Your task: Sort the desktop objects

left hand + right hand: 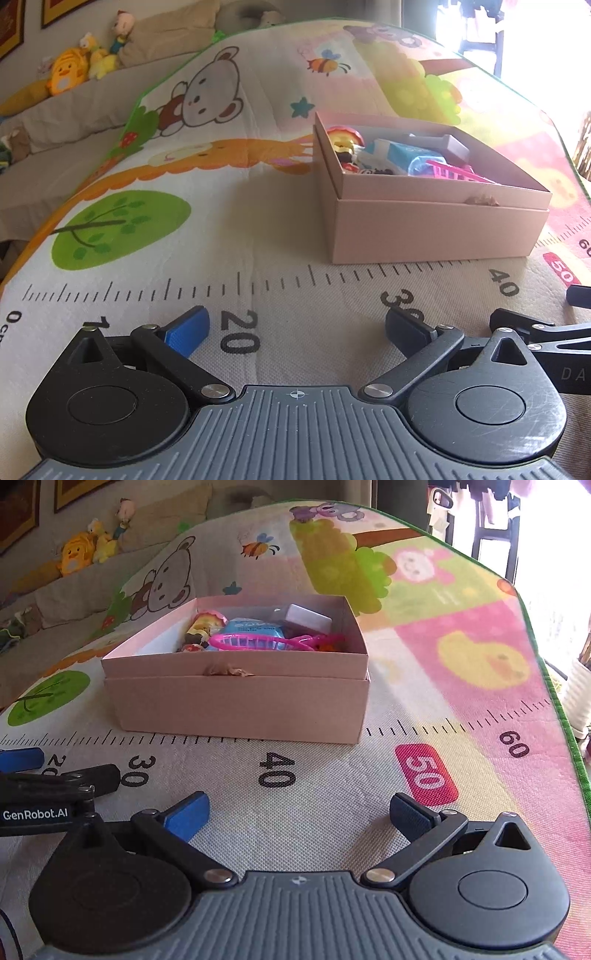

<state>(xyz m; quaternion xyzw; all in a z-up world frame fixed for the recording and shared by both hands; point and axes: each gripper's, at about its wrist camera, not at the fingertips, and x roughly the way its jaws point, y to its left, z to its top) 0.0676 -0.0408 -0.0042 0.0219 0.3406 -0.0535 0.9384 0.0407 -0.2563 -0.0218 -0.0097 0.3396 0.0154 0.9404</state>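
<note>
A pink cardboard box [436,229] stands on the cartoon play mat; it also shows in the right wrist view [240,709]. It holds a small doll figure [201,627], a blue packet [255,629], a pink plastic basket [251,642] and a grey block [308,618]. My left gripper [295,330] is open and empty, low over the mat's ruler print, short of the box. My right gripper [297,814] is open and empty, near the 40 mark, also short of the box. Each gripper shows at the edge of the other's view.
The mat [207,229] covers a table whose green edge [554,686] drops off at the right. A sofa with plush toys [70,70] lies beyond at the left. A bright window [517,29] is at the back right.
</note>
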